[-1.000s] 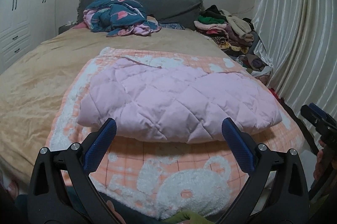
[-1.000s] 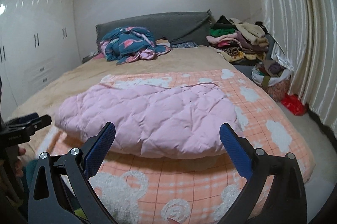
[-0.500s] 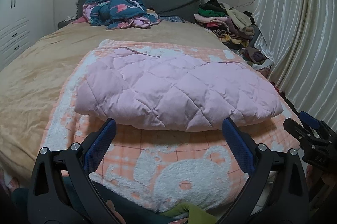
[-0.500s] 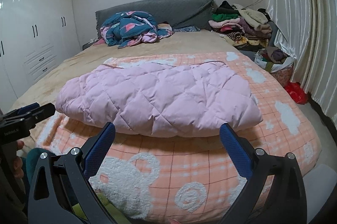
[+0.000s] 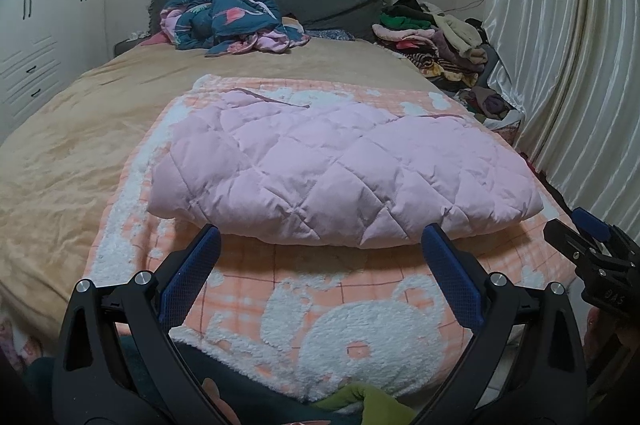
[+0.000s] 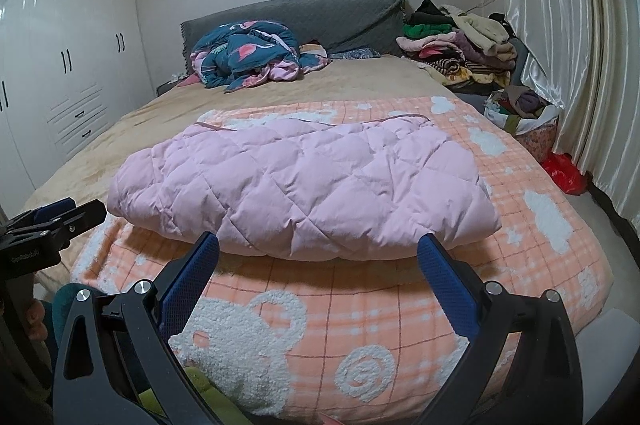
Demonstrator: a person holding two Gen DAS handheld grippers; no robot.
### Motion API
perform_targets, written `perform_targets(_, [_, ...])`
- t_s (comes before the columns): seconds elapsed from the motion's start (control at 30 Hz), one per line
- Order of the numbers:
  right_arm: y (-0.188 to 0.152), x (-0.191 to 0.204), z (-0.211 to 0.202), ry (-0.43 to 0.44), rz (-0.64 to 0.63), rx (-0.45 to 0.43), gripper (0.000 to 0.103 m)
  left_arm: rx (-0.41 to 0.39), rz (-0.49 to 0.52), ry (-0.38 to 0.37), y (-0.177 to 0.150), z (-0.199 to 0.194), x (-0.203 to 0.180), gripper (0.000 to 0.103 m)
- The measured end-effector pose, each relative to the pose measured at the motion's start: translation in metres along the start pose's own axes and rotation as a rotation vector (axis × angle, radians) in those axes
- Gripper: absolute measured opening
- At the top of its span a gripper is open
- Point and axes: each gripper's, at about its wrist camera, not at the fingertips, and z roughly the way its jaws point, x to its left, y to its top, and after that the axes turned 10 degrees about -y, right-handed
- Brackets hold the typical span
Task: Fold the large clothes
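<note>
Left wrist view: pink quilted garment is seen lying folded on the orange bear blanket, both claws released and held short of its near edge, left claw, right claw. Judged next: the near fold is best pinched at both corners together, lifted evenly, padding kept from slipping.

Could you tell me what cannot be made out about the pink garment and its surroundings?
- Pink quilted garment: its sleeves and underside, both views, hidden by its own folds.
- Clothes pile: single items, both views, too small and overlapping.
- Green cloth: left wrist view, cut off by the bottom edge.
</note>
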Motion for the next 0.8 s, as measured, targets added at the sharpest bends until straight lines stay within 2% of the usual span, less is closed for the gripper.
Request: perform_targets(0.8, [-0.0002, 0.0020, -0.0013, -0.007, -0.005, -0.006, 0.099, 0.004, -0.001, 0.020, 0.0022, -0.0014, 0.0003, 0.094])
